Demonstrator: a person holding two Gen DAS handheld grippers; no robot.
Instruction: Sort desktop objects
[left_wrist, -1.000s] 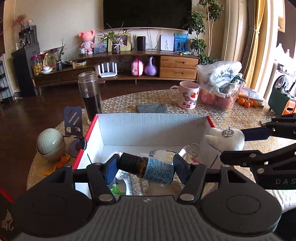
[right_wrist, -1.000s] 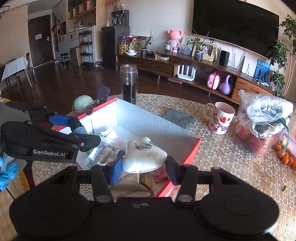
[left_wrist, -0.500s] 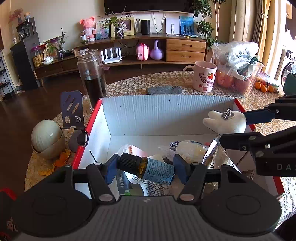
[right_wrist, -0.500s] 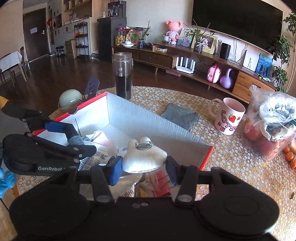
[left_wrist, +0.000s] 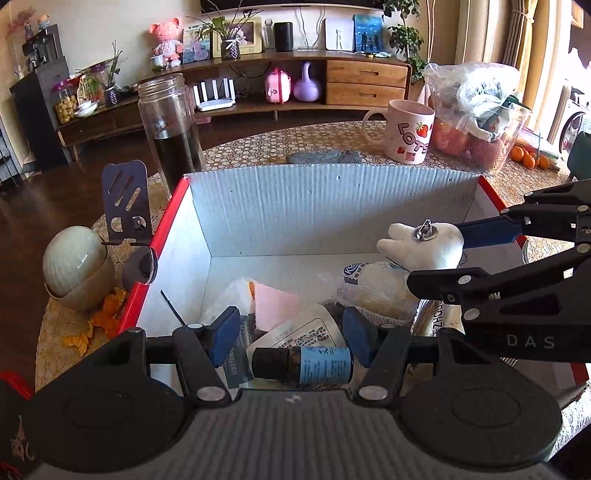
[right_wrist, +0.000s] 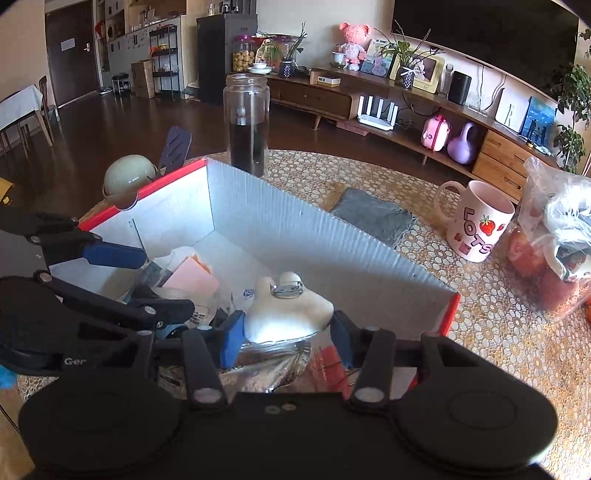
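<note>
My left gripper (left_wrist: 290, 338) has let the small brown bottle (left_wrist: 303, 363) drop inside the cardboard box (left_wrist: 332, 206), its fingers closing on nothing; my right gripper (right_wrist: 286, 334), lowered into that box, stays clamped on the white plush keychain (right_wrist: 286, 312); release next, I judge.

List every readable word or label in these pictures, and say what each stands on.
"LOTS" on the pink mug.
"DAS" on the right hand-held gripper.
"Ger" on the left hand-held gripper.
"ZHOUS" on the foil packet.
Bottle label: too small.
</note>
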